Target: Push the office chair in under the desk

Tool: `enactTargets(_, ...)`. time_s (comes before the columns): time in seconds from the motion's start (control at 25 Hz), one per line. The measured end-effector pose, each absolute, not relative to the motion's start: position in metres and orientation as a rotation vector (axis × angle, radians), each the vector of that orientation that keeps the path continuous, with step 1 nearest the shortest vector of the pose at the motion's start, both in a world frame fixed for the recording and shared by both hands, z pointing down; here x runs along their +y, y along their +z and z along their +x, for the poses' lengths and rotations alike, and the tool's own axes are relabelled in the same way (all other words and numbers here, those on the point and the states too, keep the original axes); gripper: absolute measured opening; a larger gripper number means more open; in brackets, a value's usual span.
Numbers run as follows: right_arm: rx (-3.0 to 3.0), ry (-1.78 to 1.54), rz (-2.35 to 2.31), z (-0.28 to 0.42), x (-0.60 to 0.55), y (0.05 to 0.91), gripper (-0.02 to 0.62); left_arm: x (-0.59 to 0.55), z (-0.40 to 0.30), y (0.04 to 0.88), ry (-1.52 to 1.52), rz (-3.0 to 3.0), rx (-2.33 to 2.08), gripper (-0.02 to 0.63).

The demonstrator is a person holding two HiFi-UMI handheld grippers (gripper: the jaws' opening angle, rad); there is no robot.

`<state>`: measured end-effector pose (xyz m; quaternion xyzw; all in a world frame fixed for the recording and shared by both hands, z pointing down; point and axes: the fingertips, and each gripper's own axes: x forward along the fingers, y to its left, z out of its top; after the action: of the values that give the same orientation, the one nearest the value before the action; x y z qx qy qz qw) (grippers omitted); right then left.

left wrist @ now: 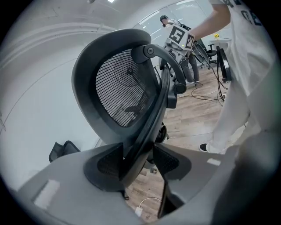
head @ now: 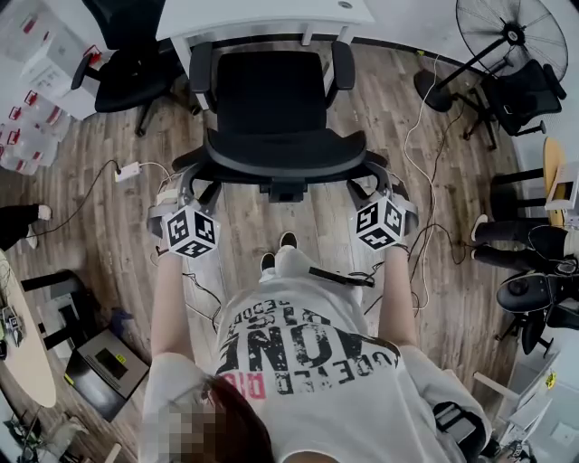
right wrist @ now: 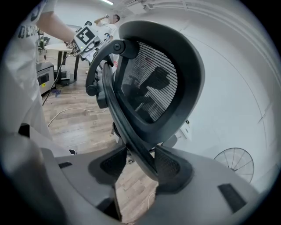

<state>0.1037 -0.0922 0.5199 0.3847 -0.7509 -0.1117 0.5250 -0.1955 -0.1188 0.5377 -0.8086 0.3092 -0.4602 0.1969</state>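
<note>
black mesh and plastic make up the office chair [head: 271, 118], which stands at the centre of the head view on a wooden floor [head: 109, 226]. its seat faces the white desk [head: 262, 18] at the far side, with the seat's far edge just at the desk's near edge. the left gripper [head: 184, 185] sits at the left rim of the backrest [head: 280, 155] and the right gripper [head: 384, 185] at its right rim. a second black chair [head: 127, 72] stands far left and a fan [head: 511, 36] far right.

in the left gripper view, both pads [left wrist: 107, 162] are pinching the backrest's curved frame, which fills the gap between them.

in the right gripper view, the jaws clasp the same frame on the other side. one pad [right wrist: 169, 165] is pressed on it, and a sliver of floor shows by the other.
</note>
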Motion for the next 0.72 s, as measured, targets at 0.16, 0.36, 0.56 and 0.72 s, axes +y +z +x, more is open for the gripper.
enactTargets(0.16, -1.794, -0.262, 0.916, 0.107, -0.103, 0.52, 0.192, -0.129, -0.192, 0.537, -1.29, -2.267, 0.864, 0.216)
enactTargets(0.36, -1.813, -0.258, 0.907, 0.107, -0.115, 0.521, 0.191, -0.141, -0.192, 0.538, -1.291, -2.273, 0.864, 0.216)
enactTargets(0.56, -1.818, -0.255, 0.899, 0.108, -0.128, 0.521, 0.191, -0.155, -0.192, 0.538, -1.314, -2.276, 0.875, 0.217)
enactTargets(0.72, -1.82, -0.26, 0.903, 0.111, -0.138, 0.521, 0.191, -0.163, -0.19, 0.538, -1.315, -2.271, 0.887, 0.218)
